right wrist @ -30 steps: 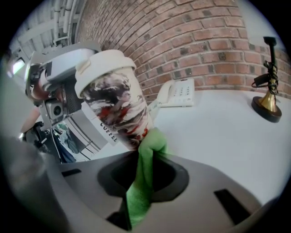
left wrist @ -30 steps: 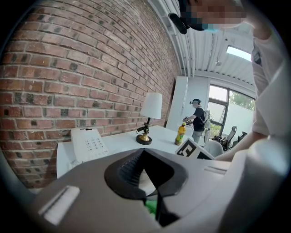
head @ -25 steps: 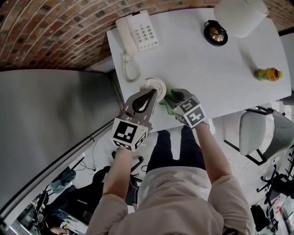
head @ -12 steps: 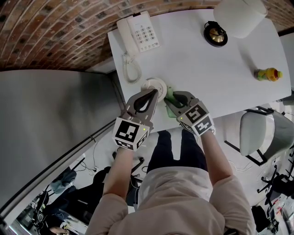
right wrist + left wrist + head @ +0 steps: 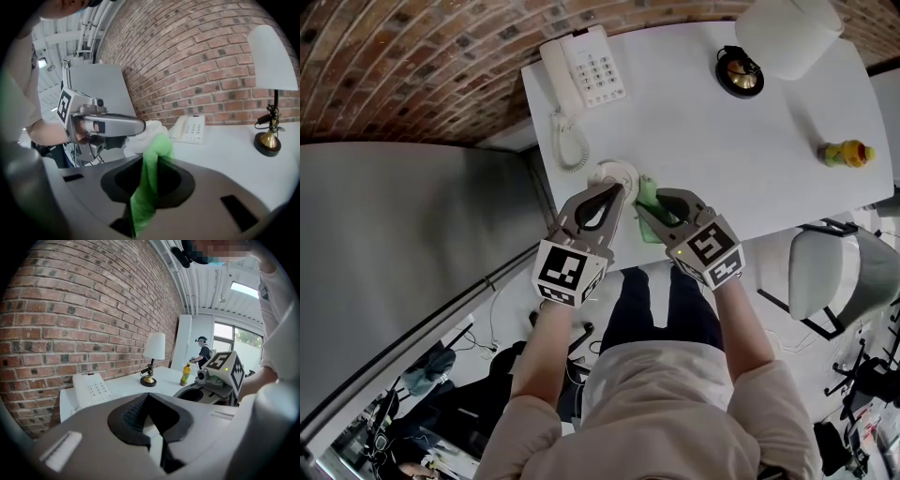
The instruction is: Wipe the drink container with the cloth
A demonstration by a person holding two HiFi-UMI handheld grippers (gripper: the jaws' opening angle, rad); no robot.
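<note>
A white drink container (image 5: 614, 174) stands near the white table's (image 5: 741, 159) front edge, and my left gripper (image 5: 615, 194) is shut around its side. My right gripper (image 5: 651, 210) is shut on a green cloth (image 5: 647, 192), whose free end lies against the container's right side. The right gripper view has the cloth (image 5: 149, 180) rising from between my jaws to the white container (image 5: 151, 132), with the left gripper (image 5: 136, 125) across it. In the left gripper view the container is mostly hidden behind my own jaws, and the right gripper (image 5: 187, 393) is close on the right.
A white desk phone (image 5: 586, 66) with a coiled cord sits at the table's back left. A lamp (image 5: 787, 33) with a brass base (image 5: 741, 73) stands at the back right. A yellow bottle (image 5: 848, 152) lies near the right edge. An office chair (image 5: 830, 272) is beyond it.
My right gripper has drawn back toward the person and a little right, dragging the green cloth along the container's side. The left gripper and container have stayed put.
</note>
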